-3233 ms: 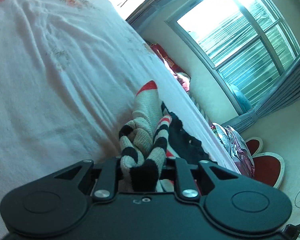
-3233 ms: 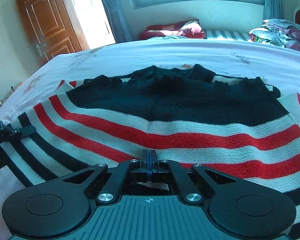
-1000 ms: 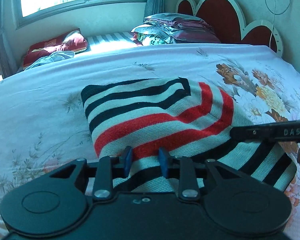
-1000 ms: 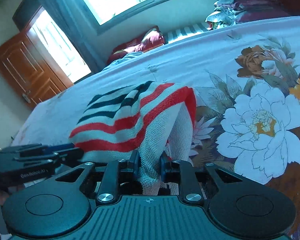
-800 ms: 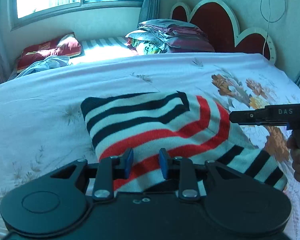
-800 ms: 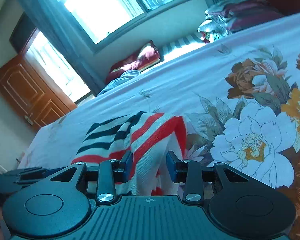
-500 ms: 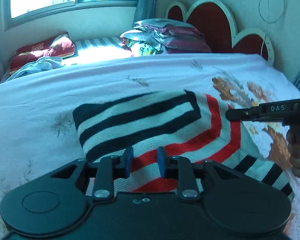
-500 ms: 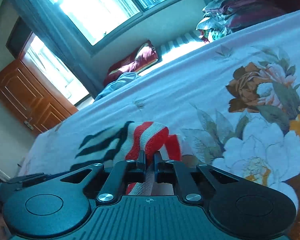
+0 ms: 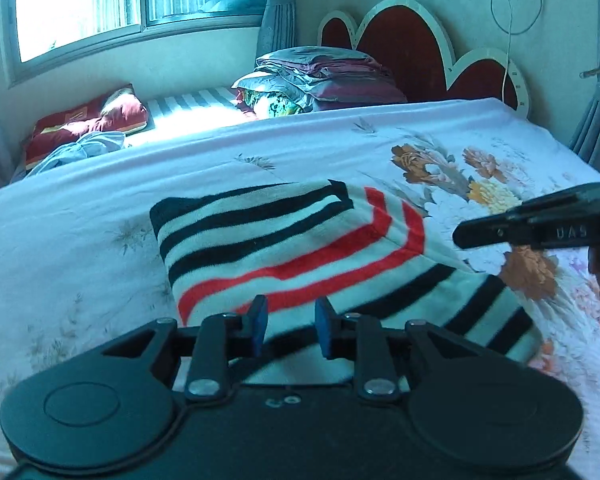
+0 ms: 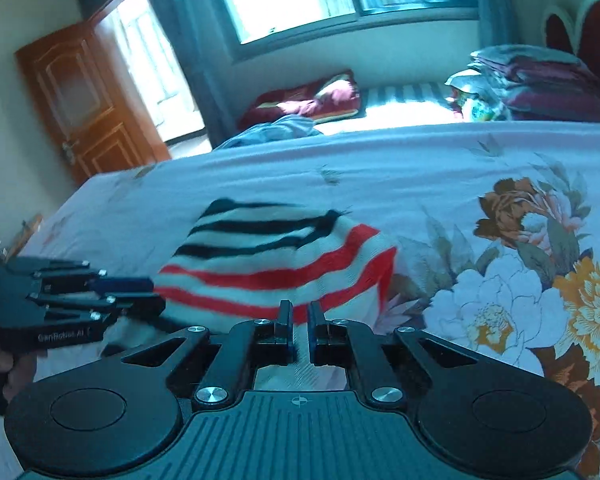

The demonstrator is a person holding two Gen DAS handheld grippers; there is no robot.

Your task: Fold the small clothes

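The bed (image 9: pixel 80 240) carries the folded striped sweater (image 9: pixel 284 248) near its middle. My left gripper (image 9: pixel 288 320) hangs spread over the sweater's near edge; my right gripper (image 10: pixel 298 320), fingers slightly parted, holds nothing beside it.

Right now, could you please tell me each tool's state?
Left tool: open, holding nothing, over the striped sweater.
Right tool: narrow gap; grip cannot be told.

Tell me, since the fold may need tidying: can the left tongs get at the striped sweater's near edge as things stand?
Probably yes. The left tongs sit open right over the striped sweater, with nothing between; the right tongs hover off to its side.
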